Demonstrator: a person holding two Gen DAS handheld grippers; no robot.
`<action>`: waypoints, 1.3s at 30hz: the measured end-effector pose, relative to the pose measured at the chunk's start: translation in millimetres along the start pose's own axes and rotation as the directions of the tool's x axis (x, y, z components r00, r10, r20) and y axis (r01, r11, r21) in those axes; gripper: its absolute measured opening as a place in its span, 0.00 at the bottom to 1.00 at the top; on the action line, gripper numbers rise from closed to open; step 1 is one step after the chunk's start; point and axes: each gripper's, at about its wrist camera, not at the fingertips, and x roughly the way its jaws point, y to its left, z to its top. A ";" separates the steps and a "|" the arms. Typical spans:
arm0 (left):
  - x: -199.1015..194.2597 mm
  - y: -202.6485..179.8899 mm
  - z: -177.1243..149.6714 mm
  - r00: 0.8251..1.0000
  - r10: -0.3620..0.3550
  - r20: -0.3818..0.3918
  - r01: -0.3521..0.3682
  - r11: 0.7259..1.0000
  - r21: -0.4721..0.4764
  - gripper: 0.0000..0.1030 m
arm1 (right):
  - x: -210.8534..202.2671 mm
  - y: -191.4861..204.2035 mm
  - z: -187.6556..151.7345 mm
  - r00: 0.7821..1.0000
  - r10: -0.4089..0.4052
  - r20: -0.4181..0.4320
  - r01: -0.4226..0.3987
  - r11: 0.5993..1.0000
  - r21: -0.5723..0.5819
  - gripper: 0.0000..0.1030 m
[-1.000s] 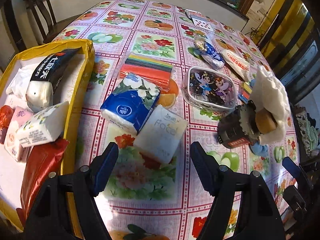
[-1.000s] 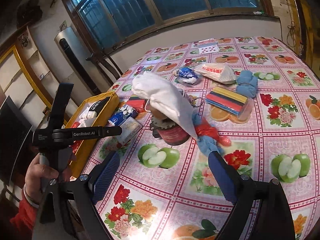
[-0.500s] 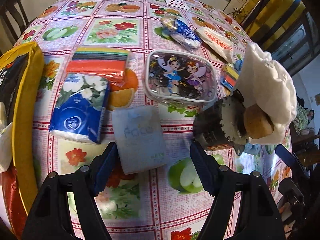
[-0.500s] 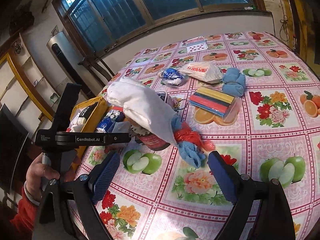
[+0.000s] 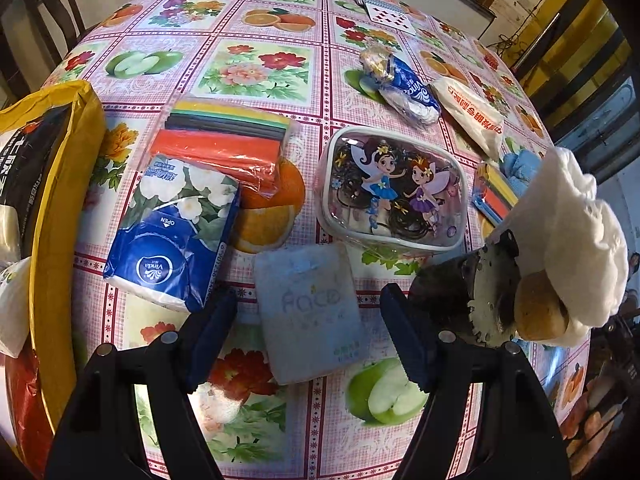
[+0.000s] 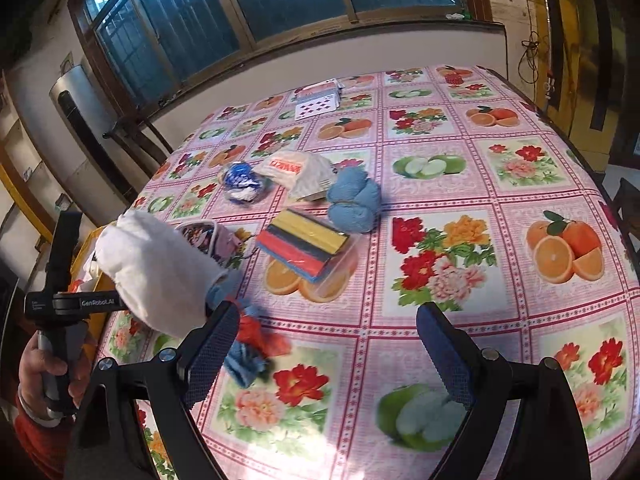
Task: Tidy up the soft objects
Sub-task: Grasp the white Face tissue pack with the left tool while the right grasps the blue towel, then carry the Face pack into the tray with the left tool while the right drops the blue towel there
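A pale blue tissue pack (image 5: 310,312) lies flat on the flowered tablecloth between the fingers of my open left gripper (image 5: 308,328); I cannot tell whether they touch it. Left of it sits a blue Vinda tissue pack (image 5: 172,232). Behind are a sleeve of coloured sponge cloths (image 5: 224,140) and a clear fairy-print pouch (image 5: 394,192). My right gripper (image 6: 324,356) hangs open above the table. Near its left finger lie blue and red rags (image 6: 252,344). Farther off rest a blue towel bundle (image 6: 354,200) and another sleeve of coloured cloths (image 6: 304,244).
A yellow box (image 5: 60,208) with tissue packs stands at the left. A dark jar draped with a white cloth (image 5: 560,232) stands to the right of the left gripper. A blue wrapper (image 5: 404,88), a white packet (image 5: 472,116) and playing cards (image 6: 320,100) lie farther back.
The left gripper has swung right, away from the yellow box, and closed in over the pale blue tissue pack. The right gripper has moved forward and right over the rags.
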 end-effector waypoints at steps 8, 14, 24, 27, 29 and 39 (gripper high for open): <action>4.3 -10.7 -0.4 0.999 0.049 0.002 -0.050 0.999 0.020 0.76 | 26.6 -14.5 24.6 0.998 -0.039 -0.054 0.036 0.998 -0.059 0.89; 7.7 -15.1 0.3 0.997 0.079 0.018 -0.079 0.997 0.005 0.83 | 63.5 -13.4 60.6 0.996 -0.034 -0.087 0.037 0.999 0.033 0.89; 9.0 -5.8 4.8 0.995 0.102 0.010 -0.103 0.995 0.012 0.87 | 127.1 -10.9 86.7 0.977 -0.122 -0.176 0.139 0.986 0.087 0.70; 11.3 -1.3 6.7 0.988 0.155 0.018 -0.155 0.988 0.012 0.87 | 131.2 -7.1 84.2 0.973 -0.154 -0.172 0.166 0.984 0.058 0.54; 13.0 -1.0 7.5 0.984 0.176 0.022 -0.176 0.984 0.017 0.87 | 130.3 -7.2 84.4 0.975 -0.147 -0.168 0.159 0.985 0.062 0.45; 9.2 -11.3 4.6 0.979 0.189 0.069 -0.194 0.979 0.061 0.52 | 115.9 -14.2 73.9 0.981 -0.122 -0.151 0.132 0.989 0.060 0.44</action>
